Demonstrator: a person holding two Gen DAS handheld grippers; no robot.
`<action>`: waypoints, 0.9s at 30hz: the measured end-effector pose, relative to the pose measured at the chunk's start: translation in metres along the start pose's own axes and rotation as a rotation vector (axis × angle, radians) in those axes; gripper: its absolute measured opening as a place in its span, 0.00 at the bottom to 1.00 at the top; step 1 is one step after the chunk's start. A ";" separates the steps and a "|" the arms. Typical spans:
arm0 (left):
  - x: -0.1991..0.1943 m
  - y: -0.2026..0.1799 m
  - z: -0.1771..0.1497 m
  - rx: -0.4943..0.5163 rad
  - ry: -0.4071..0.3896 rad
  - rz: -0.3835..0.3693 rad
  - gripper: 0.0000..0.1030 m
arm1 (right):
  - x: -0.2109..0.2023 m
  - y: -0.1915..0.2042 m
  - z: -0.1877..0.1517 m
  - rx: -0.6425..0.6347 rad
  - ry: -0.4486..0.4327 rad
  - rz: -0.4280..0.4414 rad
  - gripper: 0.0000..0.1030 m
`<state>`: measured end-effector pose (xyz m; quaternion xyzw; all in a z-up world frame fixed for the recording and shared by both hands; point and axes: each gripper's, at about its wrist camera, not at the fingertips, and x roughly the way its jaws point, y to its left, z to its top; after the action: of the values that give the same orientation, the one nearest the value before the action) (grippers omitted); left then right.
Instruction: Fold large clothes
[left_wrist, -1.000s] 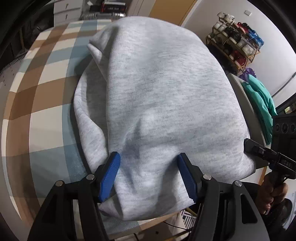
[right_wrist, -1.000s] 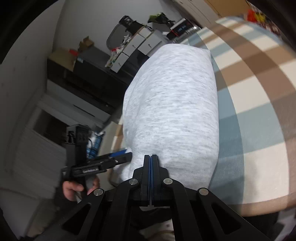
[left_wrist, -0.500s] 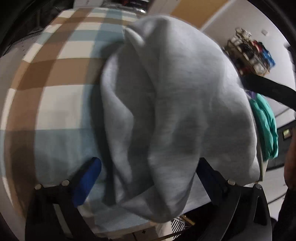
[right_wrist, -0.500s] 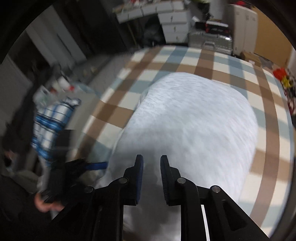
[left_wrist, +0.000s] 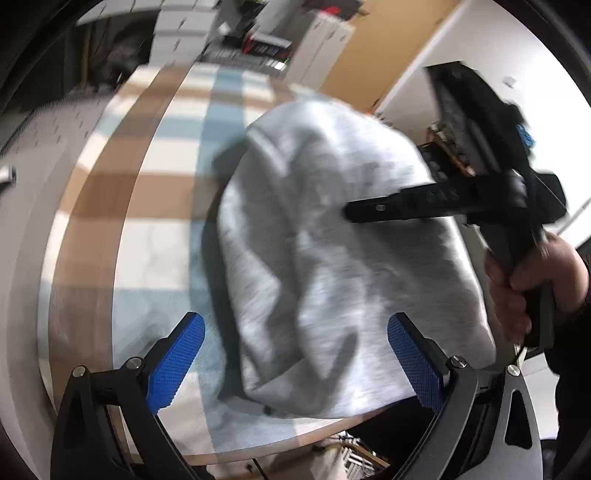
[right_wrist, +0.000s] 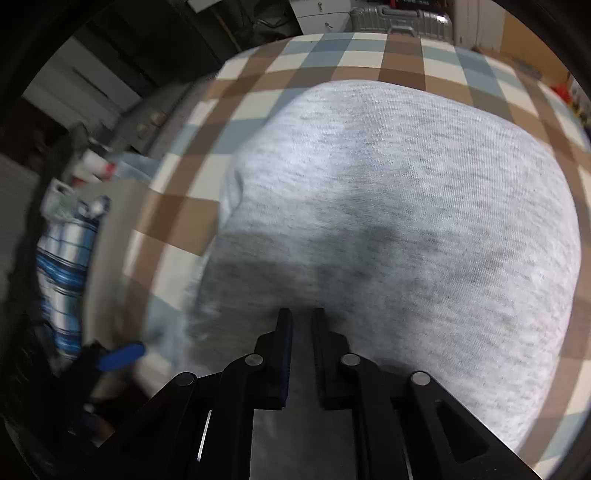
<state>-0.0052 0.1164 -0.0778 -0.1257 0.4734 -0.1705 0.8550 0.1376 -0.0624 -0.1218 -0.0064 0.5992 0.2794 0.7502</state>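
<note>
A: Checked brown, blue and cream tablecloth (right_wrist: 369, 59) carried the folded grey knit sweatshirt (right_wrist: 406, 206), lying at its near edge.

B: Claws? Left gripper (left_wrist: 295, 354) gaped wide, empty — right gripper (right_wrist: 302, 325) barely parted, holding nothing.

A: Risk — overhanging hem could slide off, undoing the fold.

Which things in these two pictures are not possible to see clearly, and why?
- Grey garment, left wrist view: motion blur hides its folds; its type cannot be told.
- Garment's near edge, right wrist view: covered by the right gripper, so contact with the cloth is unclear.
- Checked cloth under the garment: hidden.
- Blue-striped thing, right wrist view: blurred.
</note>
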 end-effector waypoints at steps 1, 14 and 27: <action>-0.002 -0.007 -0.001 0.038 -0.014 0.001 0.94 | -0.008 -0.005 0.001 0.018 -0.012 0.040 0.12; 0.045 -0.034 -0.013 0.164 0.162 0.145 0.94 | -0.034 0.011 0.053 -0.100 -0.083 -0.122 0.39; 0.035 -0.023 -0.017 0.133 0.205 0.141 0.96 | 0.018 0.016 0.075 -0.175 0.066 -0.222 0.34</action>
<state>-0.0058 0.0802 -0.1051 -0.0169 0.5534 -0.1529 0.8186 0.2001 -0.0162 -0.1119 -0.1472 0.5924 0.2452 0.7531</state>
